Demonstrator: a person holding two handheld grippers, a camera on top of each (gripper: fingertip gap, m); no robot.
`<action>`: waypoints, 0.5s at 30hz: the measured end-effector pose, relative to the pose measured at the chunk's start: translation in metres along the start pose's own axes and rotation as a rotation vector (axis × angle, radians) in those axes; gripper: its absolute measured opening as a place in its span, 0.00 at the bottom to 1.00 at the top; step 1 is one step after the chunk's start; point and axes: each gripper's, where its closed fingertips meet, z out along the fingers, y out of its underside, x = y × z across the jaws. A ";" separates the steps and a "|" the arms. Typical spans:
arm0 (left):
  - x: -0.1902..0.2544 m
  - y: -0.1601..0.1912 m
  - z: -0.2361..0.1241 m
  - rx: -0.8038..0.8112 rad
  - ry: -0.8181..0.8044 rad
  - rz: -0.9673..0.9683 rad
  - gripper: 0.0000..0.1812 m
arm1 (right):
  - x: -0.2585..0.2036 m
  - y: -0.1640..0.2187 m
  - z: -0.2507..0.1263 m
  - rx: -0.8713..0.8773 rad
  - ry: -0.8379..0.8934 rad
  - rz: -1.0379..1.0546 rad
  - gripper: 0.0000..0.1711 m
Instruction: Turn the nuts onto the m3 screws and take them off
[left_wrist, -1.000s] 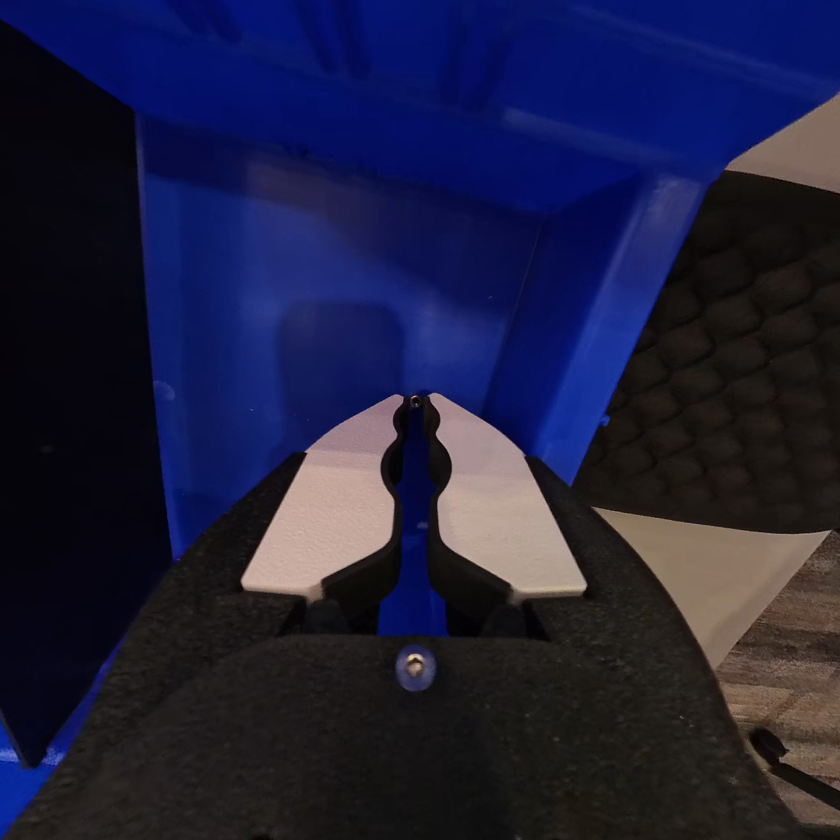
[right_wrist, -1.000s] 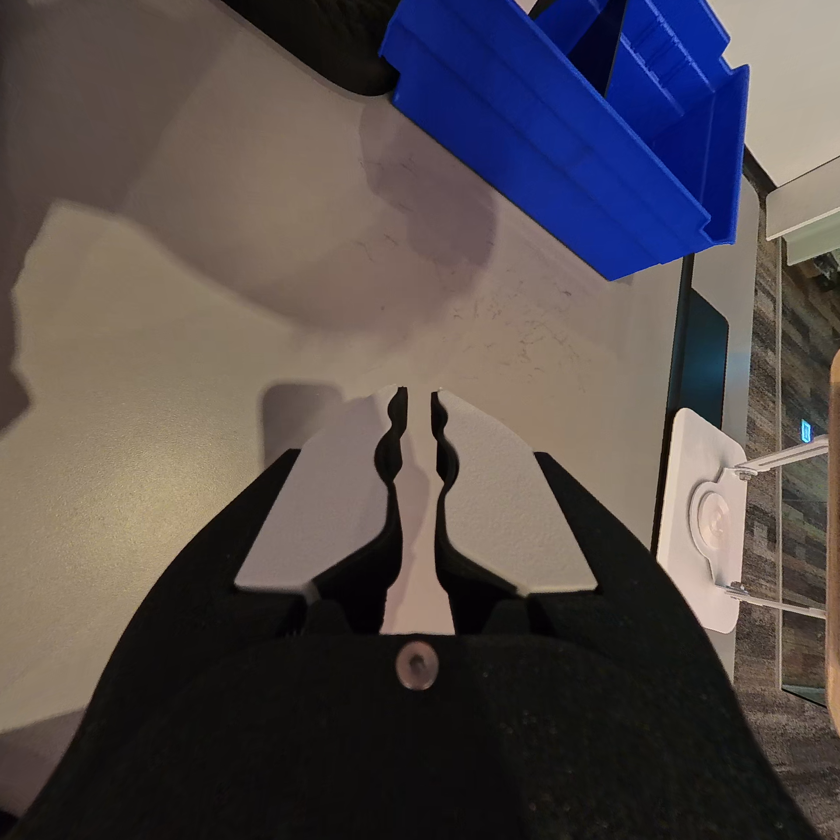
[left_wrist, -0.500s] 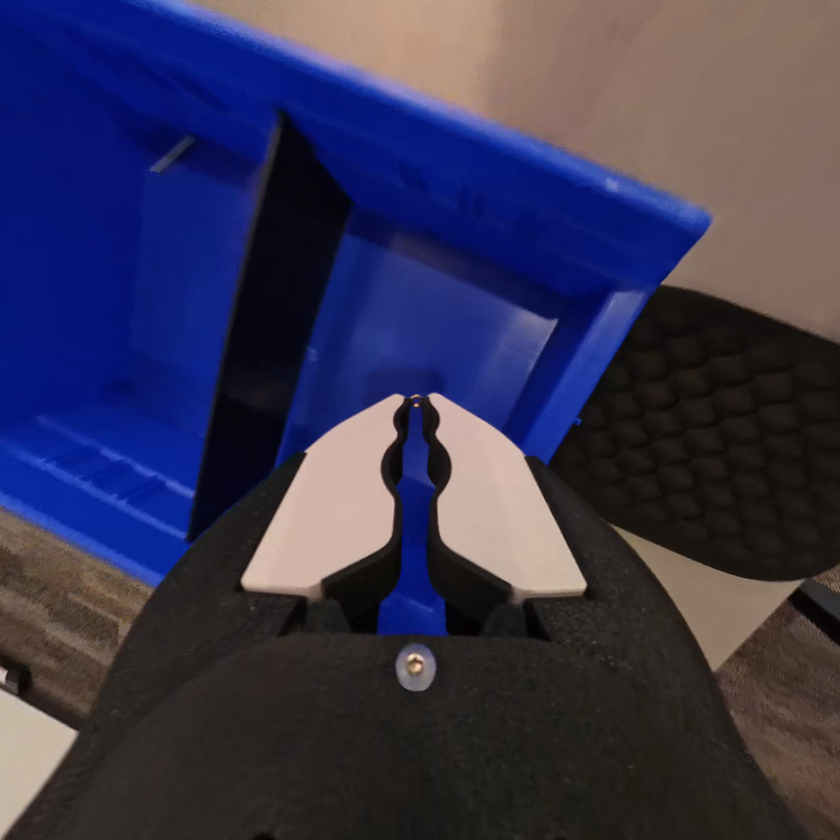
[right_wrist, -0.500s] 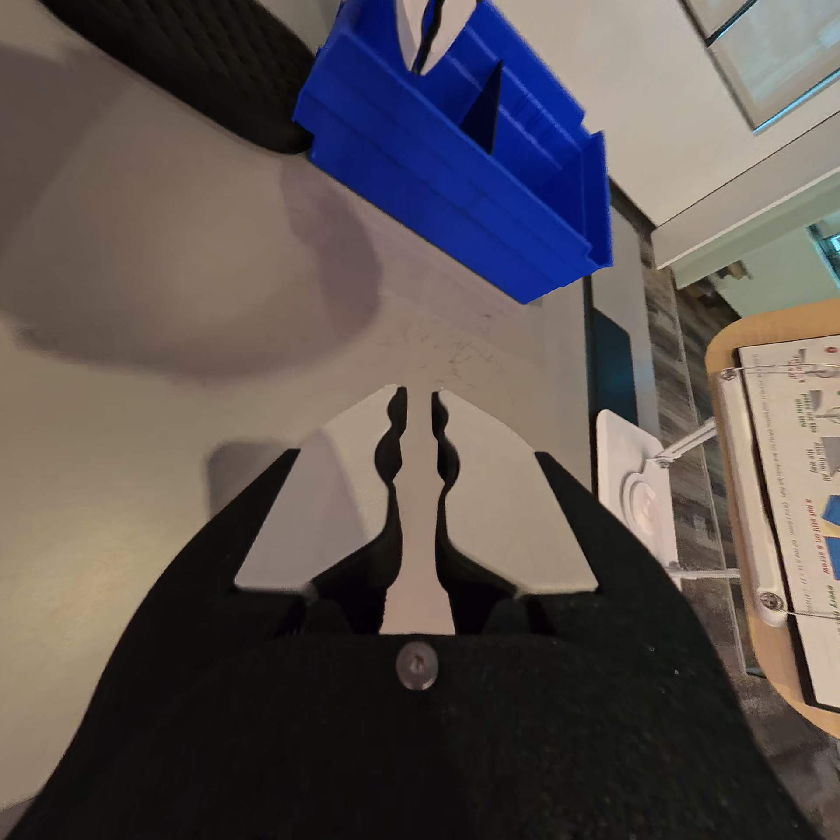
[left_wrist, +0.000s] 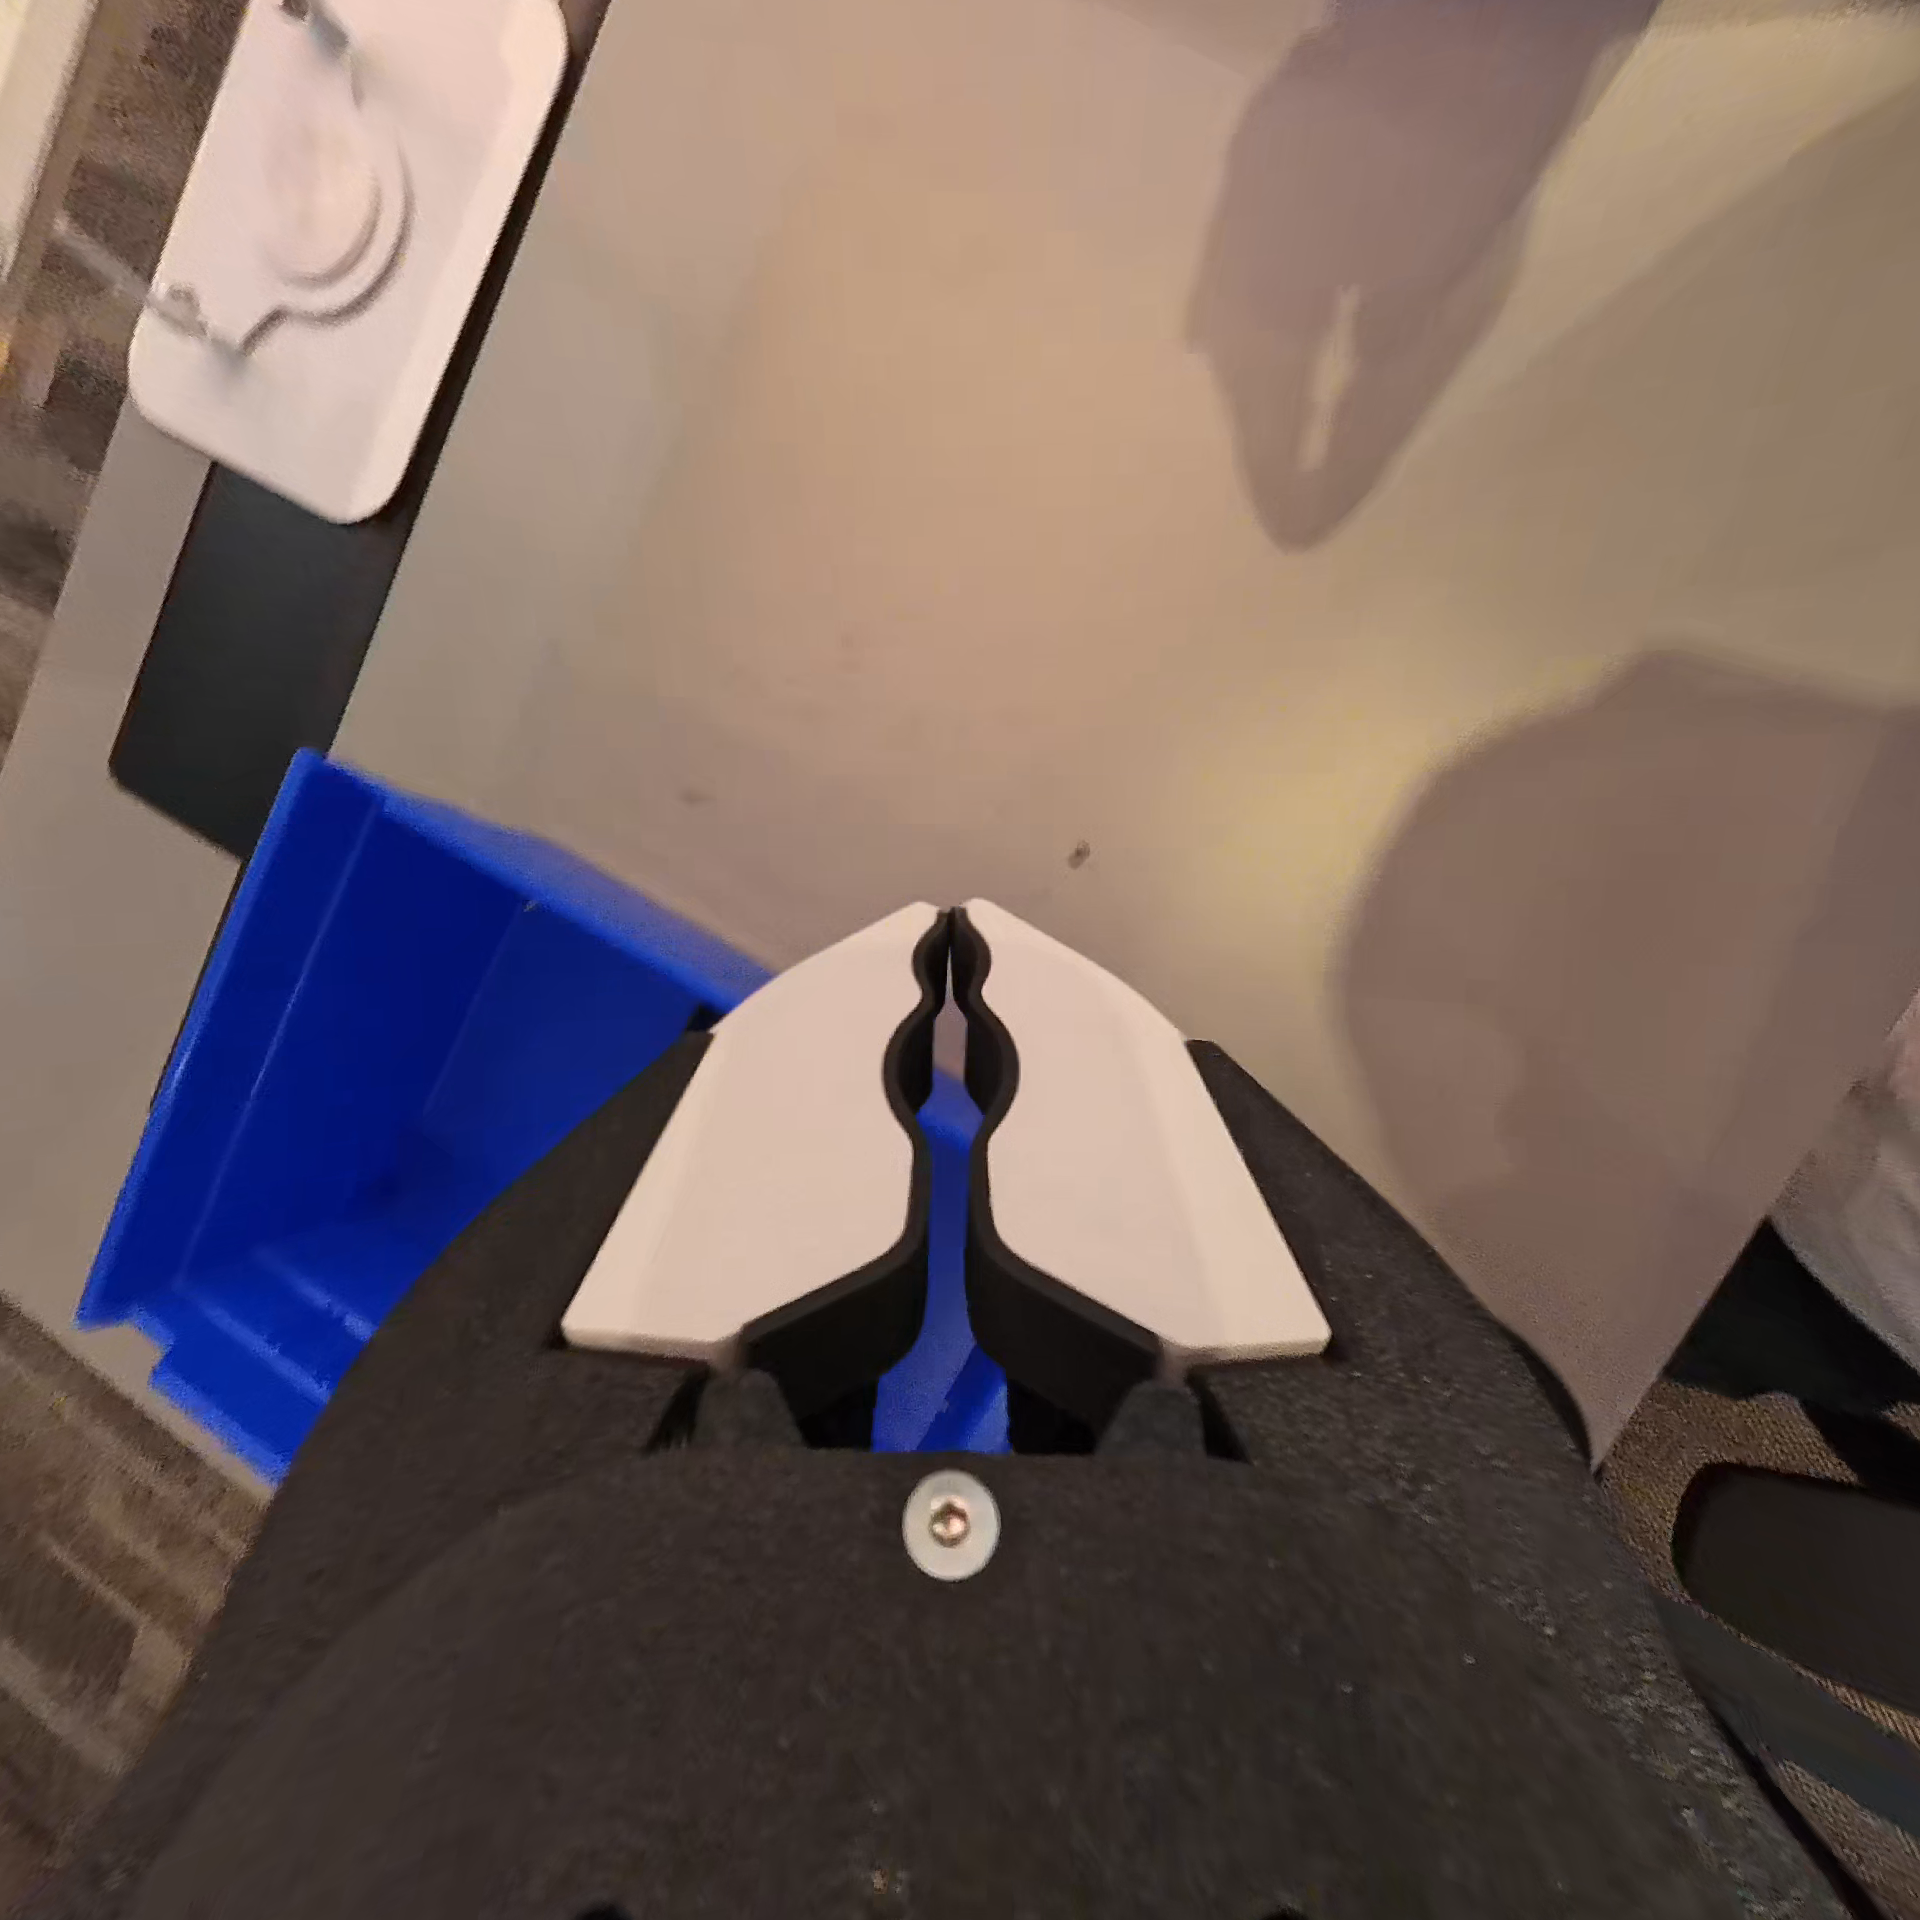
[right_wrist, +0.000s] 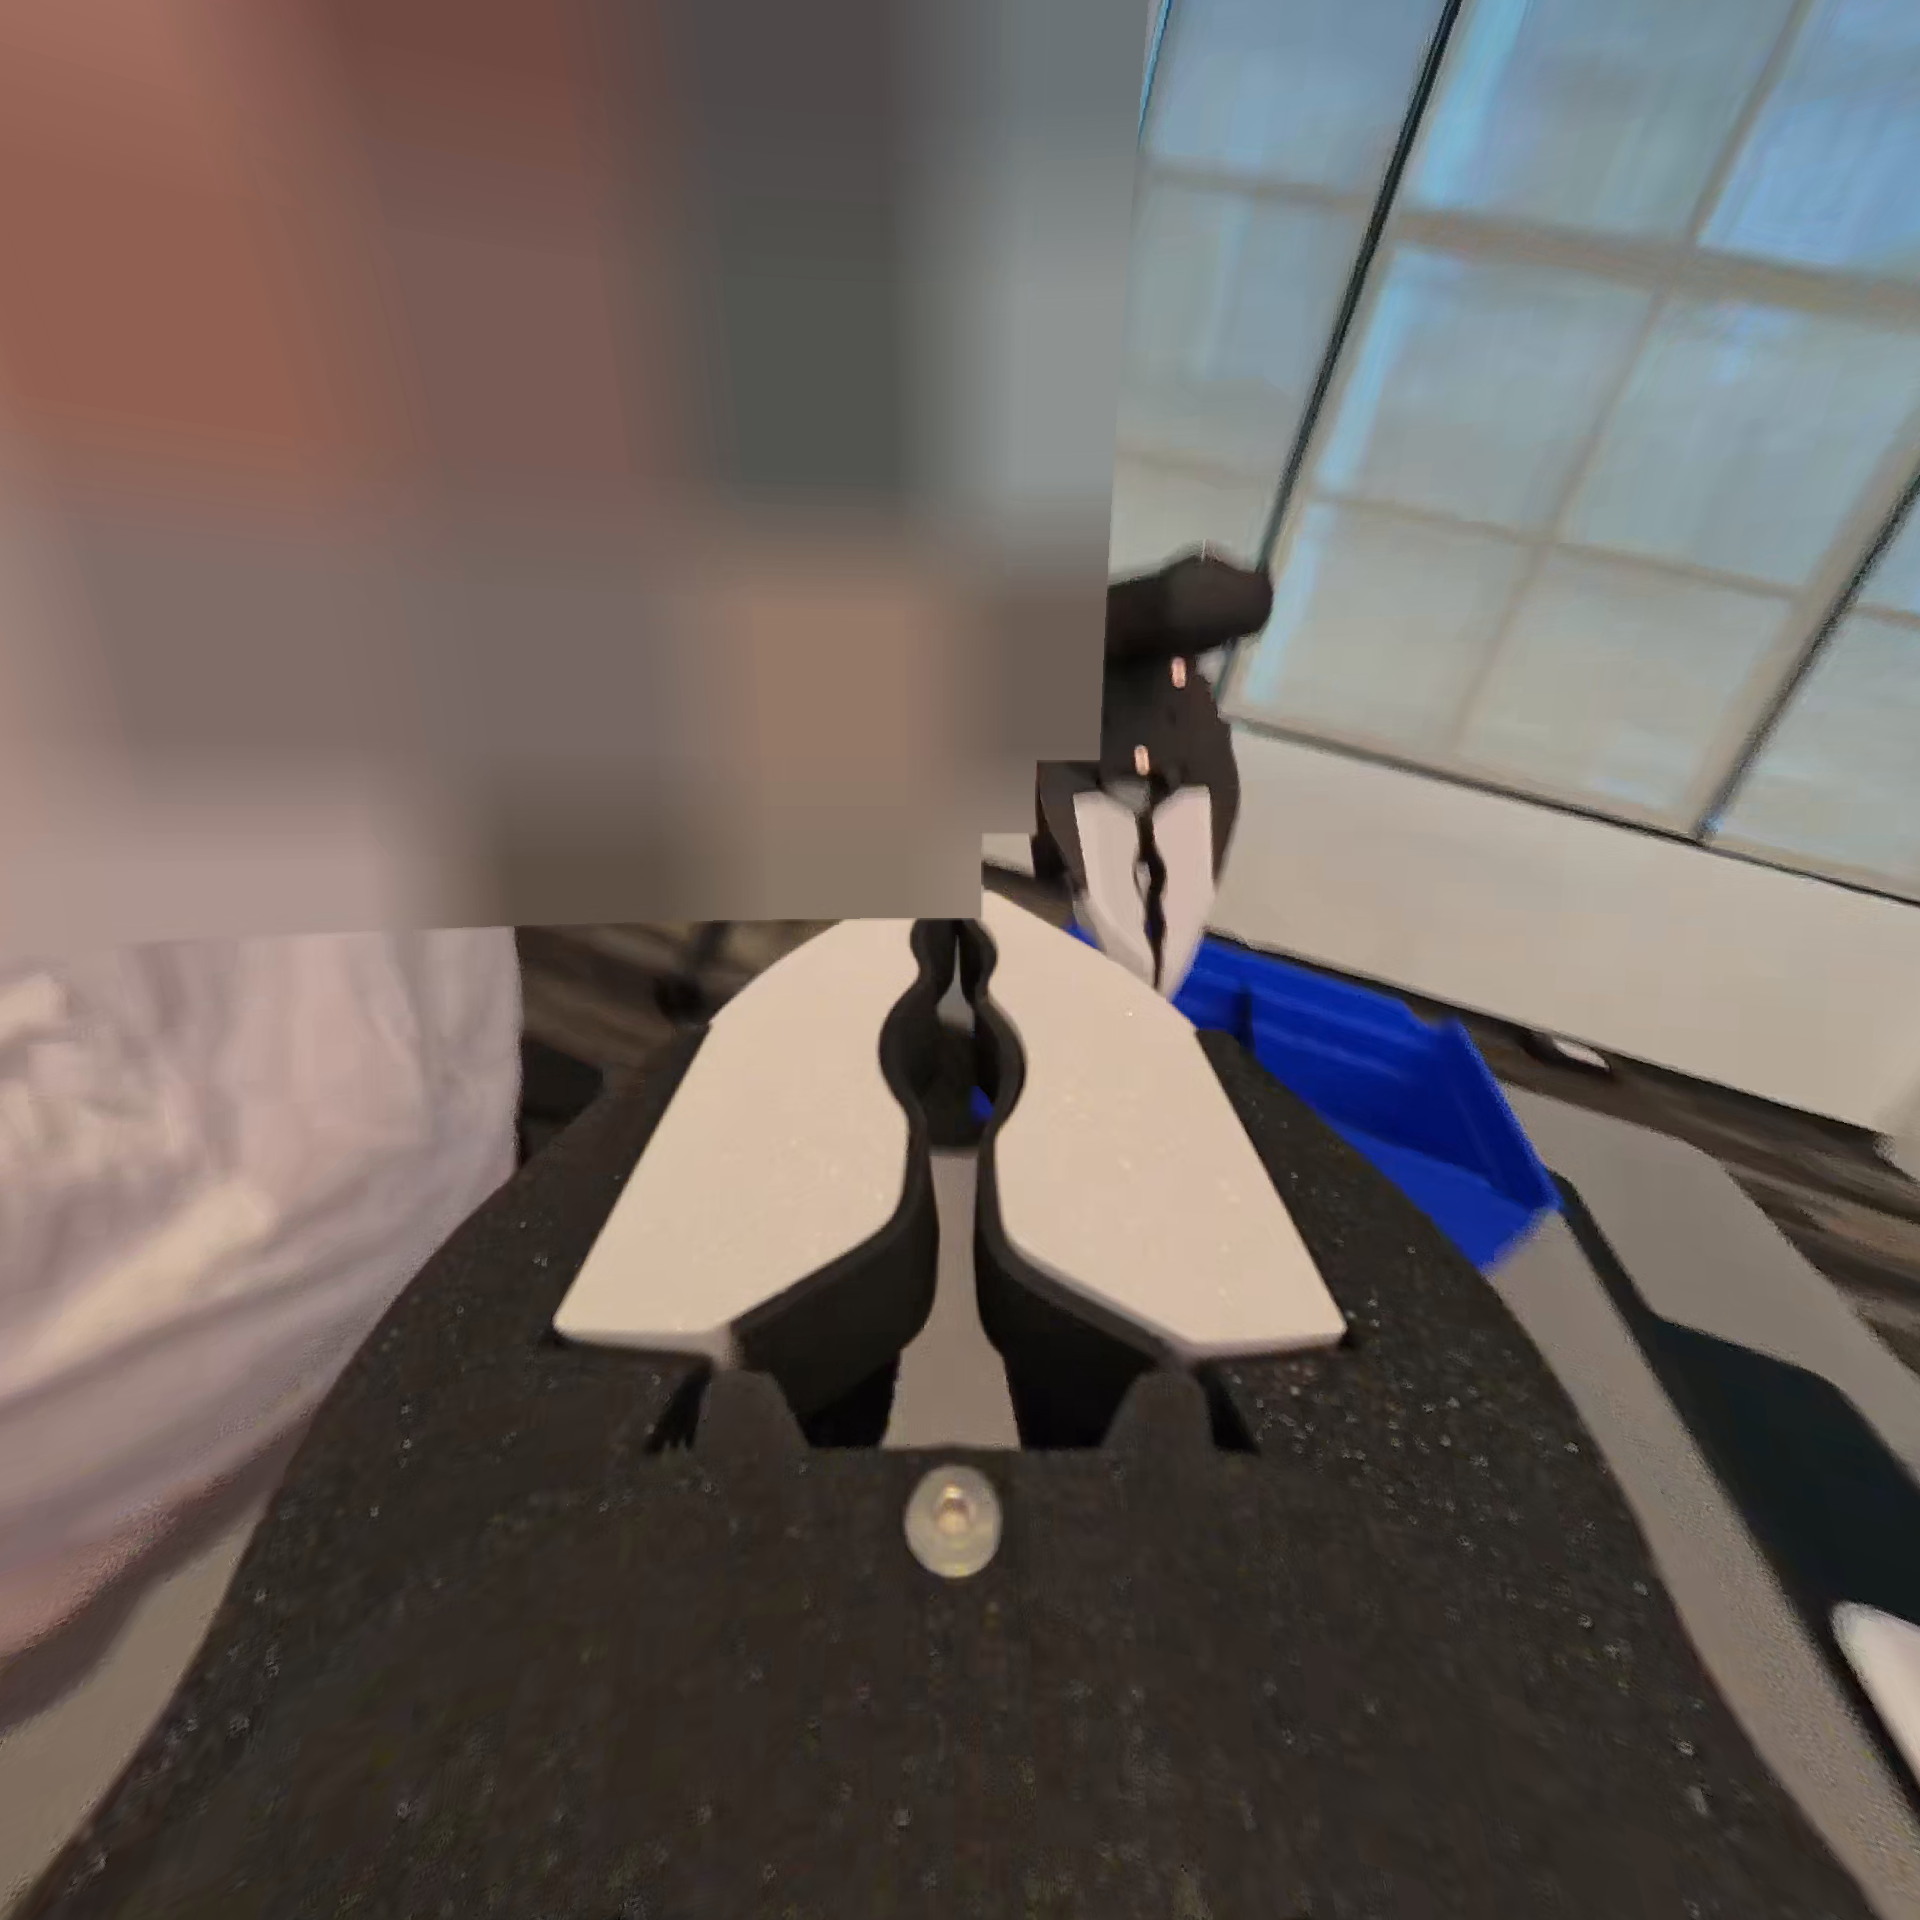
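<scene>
Left gripper (left_wrist: 951, 914) with tips pressed together, any screw between them too small to tell, blue bin (left_wrist: 343, 1091) lower left, right gripper (right_wrist: 954, 935) narrowly closed, contents unclear.

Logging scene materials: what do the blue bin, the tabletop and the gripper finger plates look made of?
Blue open-front storage bin: looks like moulded plastic, glossy, with ribbed walls. Pale grey tabletop: smooth matte, probably laminate, with small scuffs. Left gripper light grey finger plates: matte, finely grainy, likely plastic, lined with black wavy pads that look rubbery.
</scene>
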 end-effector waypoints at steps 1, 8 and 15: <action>0.006 -0.008 0.006 0.005 0.013 0.010 0.00 | 0.001 -0.012 -0.004 0.070 -0.011 0.047 0.00; 0.020 -0.027 0.051 -0.036 0.064 0.006 0.00 | 0.028 -0.012 -0.026 -0.020 0.177 0.074 0.00; 0.027 -0.046 0.063 -0.013 0.145 -0.058 0.00 | 0.061 0.004 -0.061 -0.309 0.492 -0.012 0.00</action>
